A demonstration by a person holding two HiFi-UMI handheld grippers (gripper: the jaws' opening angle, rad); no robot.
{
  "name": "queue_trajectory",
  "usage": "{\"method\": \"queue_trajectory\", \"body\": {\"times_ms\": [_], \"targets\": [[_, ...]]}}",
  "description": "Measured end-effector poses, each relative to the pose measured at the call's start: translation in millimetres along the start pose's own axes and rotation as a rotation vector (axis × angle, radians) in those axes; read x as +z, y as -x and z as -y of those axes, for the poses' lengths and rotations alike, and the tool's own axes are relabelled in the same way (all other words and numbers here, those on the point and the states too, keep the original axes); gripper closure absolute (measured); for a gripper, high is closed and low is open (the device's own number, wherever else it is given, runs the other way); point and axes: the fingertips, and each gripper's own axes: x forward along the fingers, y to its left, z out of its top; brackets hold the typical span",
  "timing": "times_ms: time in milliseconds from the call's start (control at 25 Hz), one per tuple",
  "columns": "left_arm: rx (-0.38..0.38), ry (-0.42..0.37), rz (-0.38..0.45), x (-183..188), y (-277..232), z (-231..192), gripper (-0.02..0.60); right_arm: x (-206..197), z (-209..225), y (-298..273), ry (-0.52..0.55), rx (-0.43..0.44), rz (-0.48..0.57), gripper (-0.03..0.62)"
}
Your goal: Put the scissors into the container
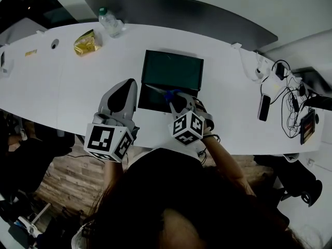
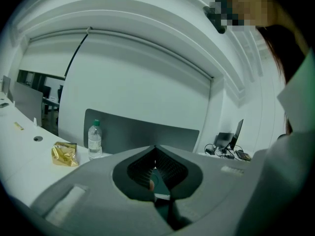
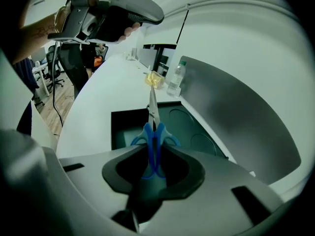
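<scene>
Left of centre, the left gripper (image 1: 130, 84) hovers over the white surface (image 1: 78, 87), its jaws closed on nothing. Just right of it, the right gripper (image 1: 179, 100) has its jaws clamped on the scissors (image 1: 165, 93) by their blue handles, blades above the dark container (image 1: 171, 69) mid-frame.

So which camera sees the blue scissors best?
The right gripper view: the scissors sit big and centered, clamped in the right hand-held gripper, pointing at the container. The head view shows only a small blue bit and blade. The left gripper view doesn't show them.
</scene>
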Motion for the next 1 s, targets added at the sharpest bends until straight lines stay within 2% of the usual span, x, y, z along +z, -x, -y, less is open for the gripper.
{"method": "queue_trajectory", "body": {"times_ms": [160,480,1000], "targets": [[0.014,-0.015,-0.026,-9,-5,-3,0.569,-8,-3,-11,0.037,0.015,-0.029,0.505],[0.025,0.007,-0.045,-19,-11,-4,0.569,-32,-7,-32,0.086,0.057,-0.117,0.503],[0.042,0.024,-0.074,-29,-19,-9,0.569,-48,-12,-58,0.100,0.135,-0.213,0.503]]}}
